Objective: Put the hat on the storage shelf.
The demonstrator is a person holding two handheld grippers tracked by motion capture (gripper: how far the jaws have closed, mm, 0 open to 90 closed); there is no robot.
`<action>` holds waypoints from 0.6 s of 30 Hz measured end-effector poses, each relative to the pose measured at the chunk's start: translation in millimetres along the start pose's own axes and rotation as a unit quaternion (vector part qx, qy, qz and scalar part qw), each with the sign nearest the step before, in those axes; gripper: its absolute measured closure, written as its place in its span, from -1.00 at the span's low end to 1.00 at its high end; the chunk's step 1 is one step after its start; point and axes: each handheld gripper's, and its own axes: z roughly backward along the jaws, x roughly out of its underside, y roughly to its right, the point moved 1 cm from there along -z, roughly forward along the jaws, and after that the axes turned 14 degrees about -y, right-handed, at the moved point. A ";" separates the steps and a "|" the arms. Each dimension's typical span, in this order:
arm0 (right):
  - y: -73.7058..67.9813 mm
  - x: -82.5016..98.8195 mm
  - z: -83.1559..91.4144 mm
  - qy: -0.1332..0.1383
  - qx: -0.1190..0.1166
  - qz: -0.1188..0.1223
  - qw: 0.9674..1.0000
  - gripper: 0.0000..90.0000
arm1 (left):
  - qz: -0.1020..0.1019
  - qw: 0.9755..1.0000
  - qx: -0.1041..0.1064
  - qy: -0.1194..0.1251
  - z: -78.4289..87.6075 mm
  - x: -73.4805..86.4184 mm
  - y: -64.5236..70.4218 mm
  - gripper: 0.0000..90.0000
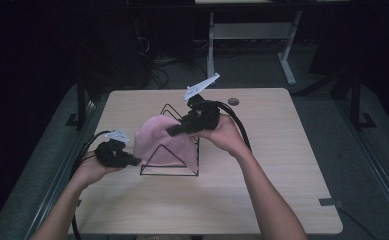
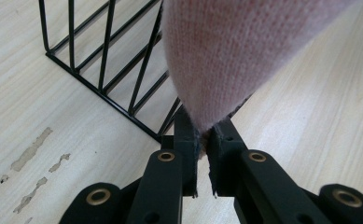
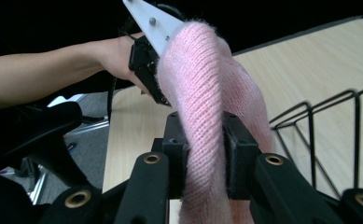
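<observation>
A pink knitted hat is draped over a black wire rack near the middle of the wooden table. My left gripper is at the hat's lower left. In the left gripper view it is shut on a pinched tip of the hat, beside the rack. My right gripper comes in from the right, above the rack. In the right gripper view it is shut on a thick fold of the hat, with the rack to the right.
A small dark round disc lies near the table's far edge. Behind the table stands a white desk frame on a dark floor with cables. Pale scuffs mark the tabletop by the rack. The person's left forearm reaches in from the left.
</observation>
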 end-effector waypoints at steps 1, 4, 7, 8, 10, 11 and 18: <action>0.3 1.8 -0.9 -0.003 0.002 0.000 1.000 0.63 | -0.002 1.000 -0.004 -0.004 -0.9 0.0 0.7 0.85; 1.3 6.0 -2.6 -0.005 0.002 -0.001 1.000 0.63 | 0.000 1.000 -0.001 -0.002 -5.9 1.4 1.2 0.85; 2.7 9.6 -4.7 -0.009 0.000 -0.001 1.000 0.63 | 0.001 1.000 0.001 -0.001 -9.9 3.0 0.5 0.85; 4.3 12.0 -7.2 -0.010 -0.005 -0.002 1.000 0.61 | 0.000 1.000 -0.001 -0.006 -13.0 3.6 0.4 0.85; 5.0 13.3 -8.5 -0.014 -0.005 -0.001 1.000 0.59 | 0.001 1.000 -0.002 -0.011 -14.8 3.4 0.7 0.85; 5.1 14.0 -9.9 -0.014 -0.007 -0.004 1.000 0.57 | 0.001 1.000 -0.005 -0.015 -16.3 3.2 1.0 0.85; 8.8 22.6 -16.2 -0.014 -0.011 -0.013 1.000 0.43 | -0.007 0.999 -0.013 -0.036 -21.8 3.0 2.0 0.85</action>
